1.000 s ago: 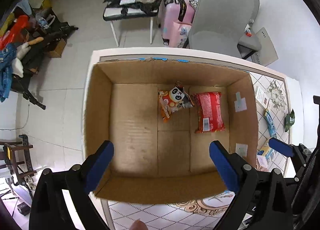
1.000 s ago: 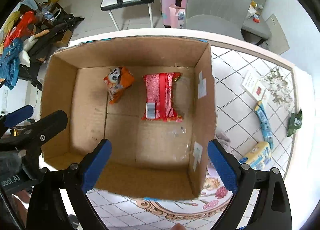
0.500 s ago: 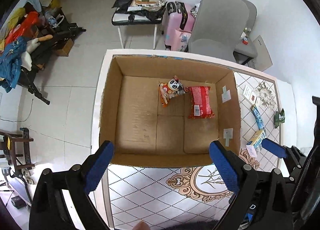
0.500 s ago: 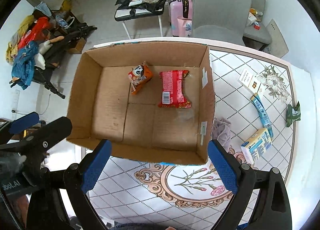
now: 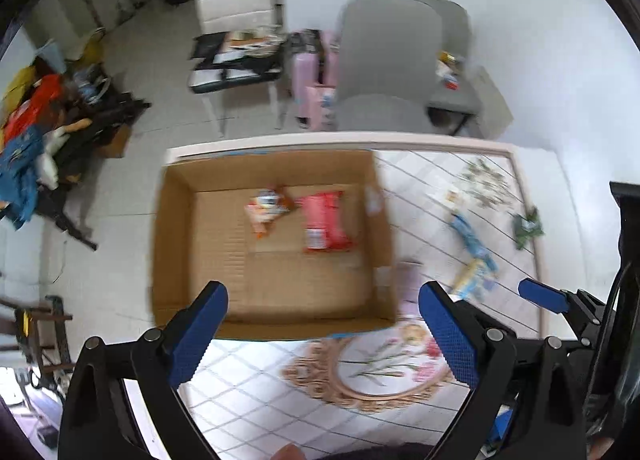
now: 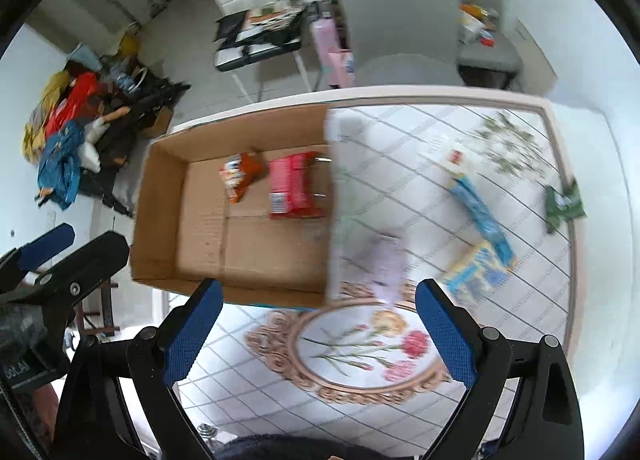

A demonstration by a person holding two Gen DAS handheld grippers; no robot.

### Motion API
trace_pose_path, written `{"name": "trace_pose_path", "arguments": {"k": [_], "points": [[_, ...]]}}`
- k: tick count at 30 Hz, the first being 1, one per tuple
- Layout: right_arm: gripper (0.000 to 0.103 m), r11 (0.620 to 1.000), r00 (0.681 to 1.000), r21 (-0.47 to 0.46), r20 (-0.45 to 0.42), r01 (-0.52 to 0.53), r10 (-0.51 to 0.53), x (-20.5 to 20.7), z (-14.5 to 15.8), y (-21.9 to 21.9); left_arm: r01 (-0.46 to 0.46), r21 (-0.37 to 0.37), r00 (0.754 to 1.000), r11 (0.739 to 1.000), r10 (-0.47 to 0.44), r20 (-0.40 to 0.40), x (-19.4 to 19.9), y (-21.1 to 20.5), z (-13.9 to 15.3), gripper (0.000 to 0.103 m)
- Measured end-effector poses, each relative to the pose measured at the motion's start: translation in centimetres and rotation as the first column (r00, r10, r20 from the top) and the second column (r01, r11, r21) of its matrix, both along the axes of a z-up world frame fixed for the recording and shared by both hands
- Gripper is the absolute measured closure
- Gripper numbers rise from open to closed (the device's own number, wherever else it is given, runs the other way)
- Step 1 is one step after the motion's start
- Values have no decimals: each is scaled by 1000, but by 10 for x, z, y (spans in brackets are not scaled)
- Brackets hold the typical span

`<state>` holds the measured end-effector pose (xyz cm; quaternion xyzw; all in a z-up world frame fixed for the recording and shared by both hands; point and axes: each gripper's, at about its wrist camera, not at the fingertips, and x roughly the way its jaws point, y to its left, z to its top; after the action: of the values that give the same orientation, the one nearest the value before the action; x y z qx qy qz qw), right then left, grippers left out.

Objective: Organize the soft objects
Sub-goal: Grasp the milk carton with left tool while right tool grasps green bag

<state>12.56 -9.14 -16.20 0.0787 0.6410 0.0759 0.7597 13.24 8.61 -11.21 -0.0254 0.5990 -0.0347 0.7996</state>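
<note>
An open cardboard box point(image 5: 176, 220) point(image 6: 160, 220) stands on the left of the tiled table. In it lie an orange panda snack bag point(image 5: 266, 208) point(image 6: 240, 176) and a red snack pack point(image 5: 324, 224) point(image 6: 292, 188). On the table right of the box lie a pale purple soft bundle point(image 6: 388, 264) point(image 5: 410, 280), a blue and yellow pack point(image 6: 476, 272) point(image 5: 474, 276), a blue tube pack point(image 6: 476, 212) point(image 5: 466, 232) and a green packet point(image 6: 564, 204) point(image 5: 528, 226). My left gripper point(image 5: 324, 332) is open and empty above the box's near edge. My right gripper point(image 6: 318, 324) is open and empty above the table.
A small white card point(image 6: 456, 158) lies at the back of the table. Behind the table stand a grey chair point(image 5: 384, 60), a pink suitcase point(image 5: 308, 76) and a white chair with clutter point(image 5: 236, 40). A pile of clothes point(image 5: 32, 132) lies on the floor at left.
Both grippers have pulled back and up from the box and swung right, so more of the table and its loose packs shows. Both stay open and empty.
</note>
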Motion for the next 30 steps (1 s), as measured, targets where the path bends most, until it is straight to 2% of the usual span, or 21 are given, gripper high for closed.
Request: {"name": "trace_pose_path", "arguments": {"k": [5,7,9,11,15,19,20,22,24,25,26,28,29,30], "points": [[4,991,991,-42,-45,124,-126,3,-19,-99,57,-56,995,997,-62,-82,20,-80,-34,5],[4,981,980,-68,-68,181,-186,4,-32,-145,99,-74,986,992,-108,-126,28,-115,-58,5],[4,973,969,-85,-103,216,-224,5,-48,-183,178,-68,965,982,-187,-181,32,-158,-89,5],[4,964,957,-111,-134,241,-255,4,-66,-221,254,-42,940,966,-256,-225,33,-190,-116,5],[4,951,933,-135,-198,279,-301,-1,-101,-275,401,-5,862,916,-379,-336,25,-253,-180,5],[4,938,906,-130,-245,322,-346,-5,-134,-317,493,40,801,869,-436,-410,20,-296,-230,5],[4,933,897,-112,-257,341,-359,-5,-142,-326,526,58,780,849,-454,-431,19,-309,-243,5],[4,926,885,-77,-278,369,-375,2,-153,-335,549,60,759,834,-467,-455,20,-323,-260,5],[4,914,869,-51,-292,402,-399,15,-165,-346,539,74,763,839,-449,-464,22,-326,-270,7],[4,906,861,-39,-296,421,-413,22,-171,-352,529,87,775,844,-438,-456,25,-326,-272,11],[4,893,849,-26,-296,450,-437,32,-178,-358,518,90,782,851,-428,-452,28,-324,-272,27],[4,863,821,-4,-307,505,-482,50,-189,-365,469,70,799,880,-389,-459,35,-315,-274,31],[4,850,808,2,-315,526,-499,59,-195,-369,417,46,812,908,-349,-467,41,-306,-275,33],[4,834,790,9,-326,552,-519,69,-204,-374,383,39,823,923,-322,-468,44,-299,-275,34]]}}
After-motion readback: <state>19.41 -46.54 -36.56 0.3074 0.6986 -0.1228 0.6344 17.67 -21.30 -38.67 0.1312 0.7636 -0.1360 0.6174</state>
